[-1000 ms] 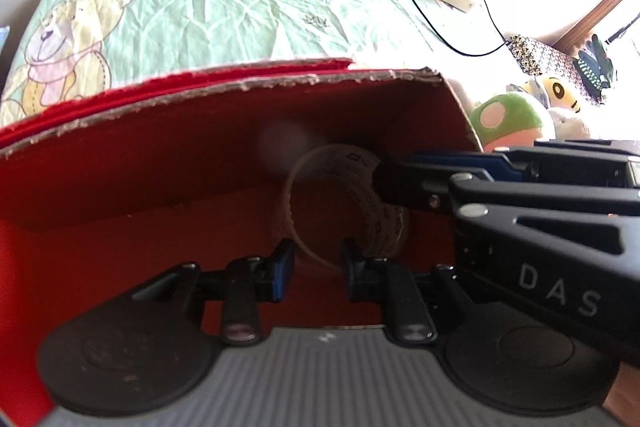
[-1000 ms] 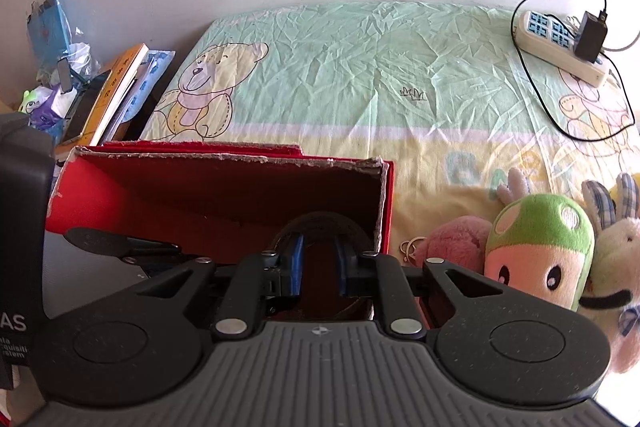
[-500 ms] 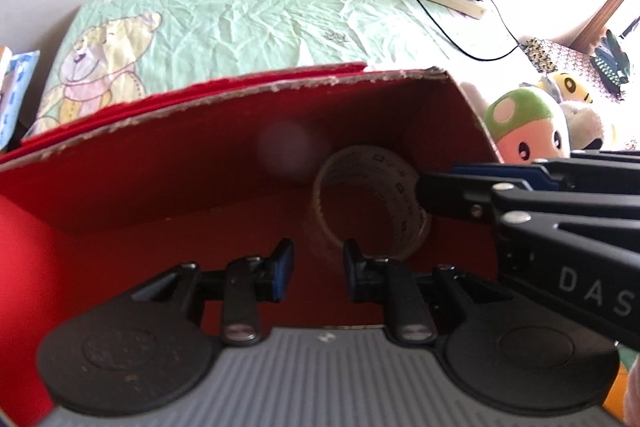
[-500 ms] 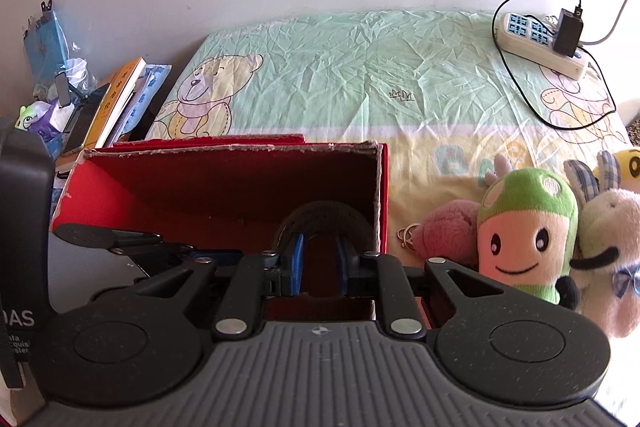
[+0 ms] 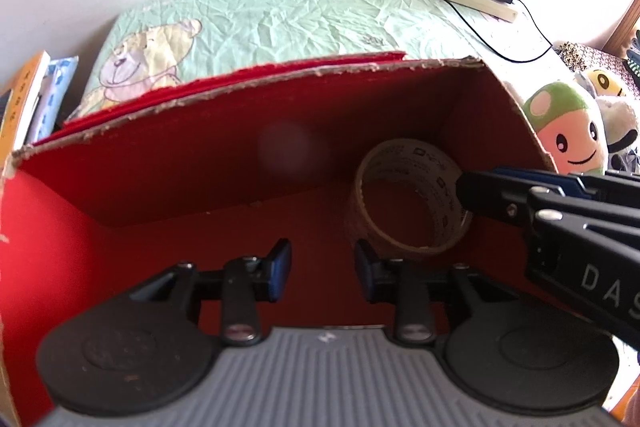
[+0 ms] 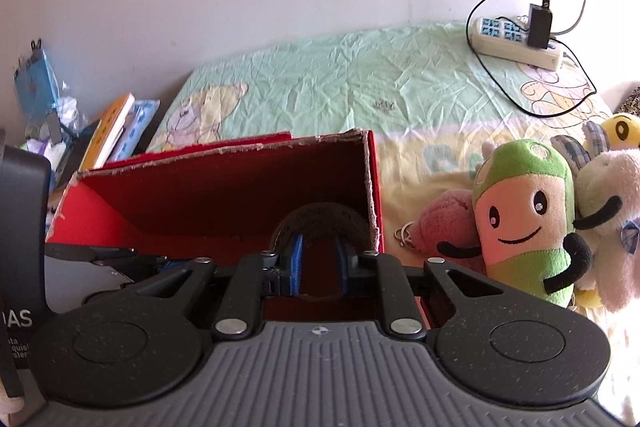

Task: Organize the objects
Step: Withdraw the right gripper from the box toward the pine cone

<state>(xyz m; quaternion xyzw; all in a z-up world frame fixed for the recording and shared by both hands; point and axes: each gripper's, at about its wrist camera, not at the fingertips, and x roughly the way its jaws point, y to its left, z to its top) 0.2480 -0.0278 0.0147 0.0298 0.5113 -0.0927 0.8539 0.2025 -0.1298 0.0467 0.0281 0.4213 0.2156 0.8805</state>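
An open red cardboard box (image 5: 160, 187) lies on the bed. A brown tape roll (image 5: 404, 163) rests tilted in its right back corner. My left gripper (image 5: 322, 269) points down into the box just left of the roll; its jaws are opening and nothing is between them. My right gripper (image 5: 466, 193) reaches in from the right, shut, with its tips against the roll's right rim. I cannot tell whether they pinch that rim. In the right wrist view the right gripper (image 6: 320, 263) sits in front of the tape roll (image 6: 320, 217), which arches over its fingers inside the box (image 6: 224, 187).
Plush toys (image 6: 520, 219) crowd the bed to the right of the box, with a keyring (image 6: 404, 233) beside them. A power strip with a charger (image 6: 516, 43) lies at the back right. Books (image 6: 108, 131) stand left of the box. The bear-print sheet (image 6: 360, 95) stretches behind it.
My left gripper's jaws have spread wider. The left view has swung, so the tape roll now sits to the right. The right gripper has stayed at the roll while tilting up a little.
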